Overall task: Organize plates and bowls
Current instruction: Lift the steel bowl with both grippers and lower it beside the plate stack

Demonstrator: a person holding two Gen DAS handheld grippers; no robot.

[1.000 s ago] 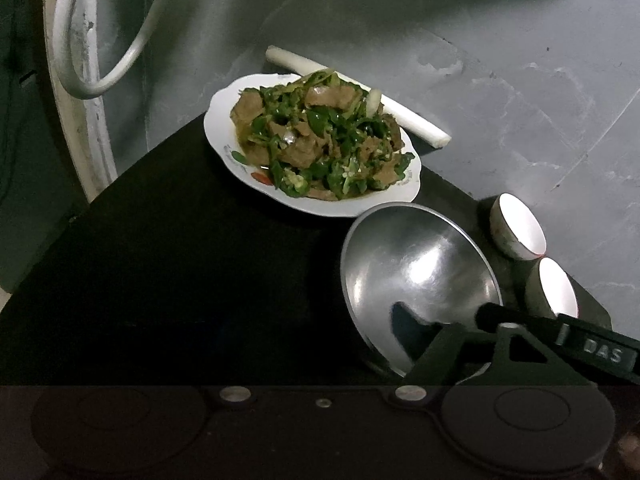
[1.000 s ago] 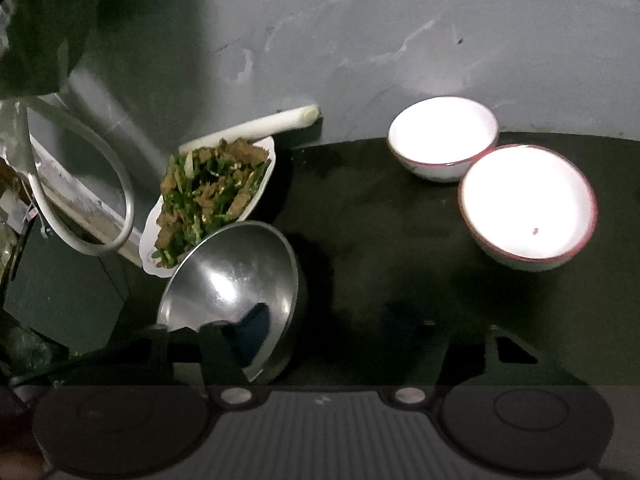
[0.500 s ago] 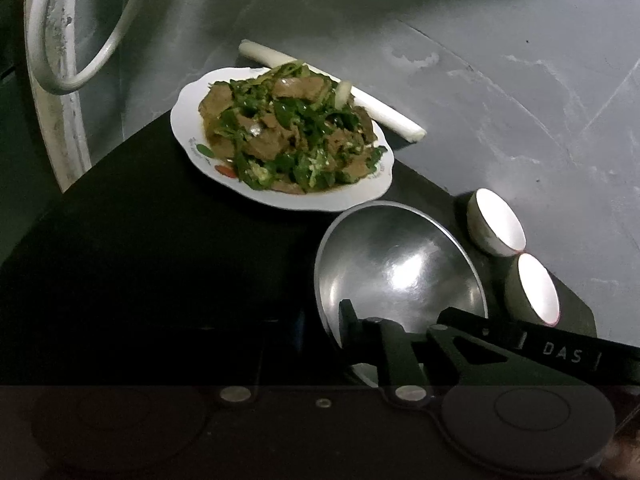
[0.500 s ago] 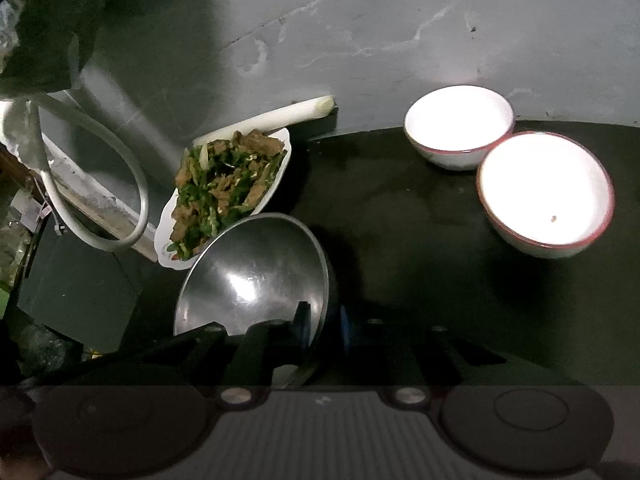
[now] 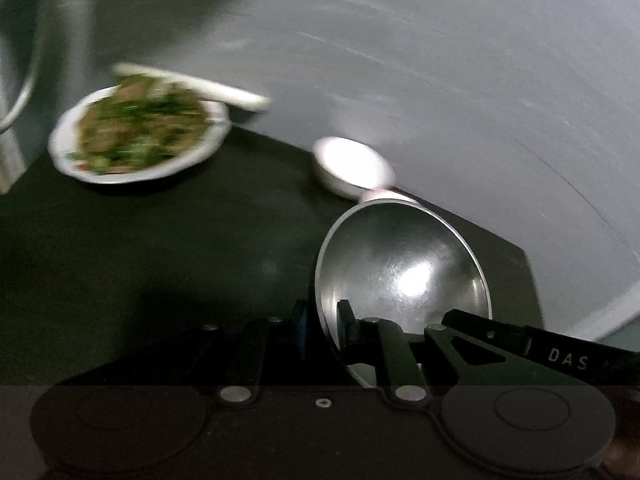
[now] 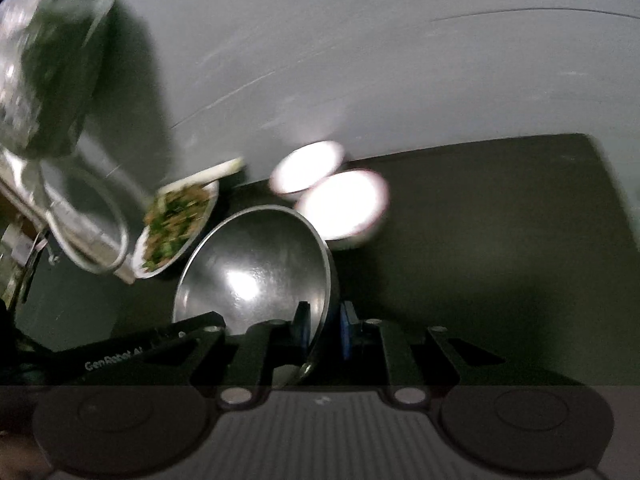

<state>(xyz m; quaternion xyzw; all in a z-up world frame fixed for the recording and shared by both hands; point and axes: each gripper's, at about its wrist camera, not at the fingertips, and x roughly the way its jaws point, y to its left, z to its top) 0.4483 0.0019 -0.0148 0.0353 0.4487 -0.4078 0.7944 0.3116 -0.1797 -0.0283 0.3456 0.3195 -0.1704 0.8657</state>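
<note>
white plate point(image 5: 136, 140) of stir-fried greens sits upper left of the left wrist frame on the dark mat point(image 5: 160, 248), blurry. steel bowl point(image 5: 404, 268) lower centre-right, both grippers pinching its rim: left gripper point(image 5: 322, 326) on one edge, right gripper point(image 6: 322, 330) on the other. two white bowls point(image 6: 340, 204) just behind it.

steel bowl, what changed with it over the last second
Both grippers closed on the steel bowl: the left gripper and right gripper each now pinch its rim, where a second ago neither had it. The bowl has been lifted and tilted, swinging toward the two white bowls. The plate of stir-fry and the leek stay put on the dark table.
</note>
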